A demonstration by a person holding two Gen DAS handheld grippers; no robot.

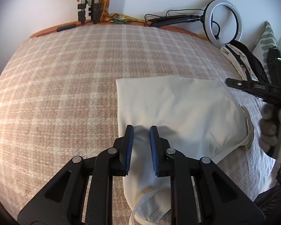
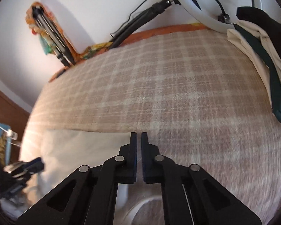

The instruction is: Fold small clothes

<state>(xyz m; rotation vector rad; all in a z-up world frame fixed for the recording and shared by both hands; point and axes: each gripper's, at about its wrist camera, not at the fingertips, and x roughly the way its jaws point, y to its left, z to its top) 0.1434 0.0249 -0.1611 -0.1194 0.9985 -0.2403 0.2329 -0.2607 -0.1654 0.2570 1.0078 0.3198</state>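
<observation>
Plaid blanket (image 1: 56,86) covers the bed, filling the space ahead of both tongs. Cream garment (image 1: 177,108) lies flat on it, directly under and ahead of the left gripper (image 1: 141,129), and left of the right gripper (image 2: 139,134).

Left gripper: jaws parted a moderate gap, nothing between them, hovering over the cloth. Right gripper: jaws nearly closed, a thin slit; nothing seen held.

Likely step: take an edge for a fold. Pinch one layer only near a corner, lift low, carry straight across.

Garment: pale, folded rectangle, soft creases, ribbed hem (image 1: 153,211) nearest the left gripper.
</observation>
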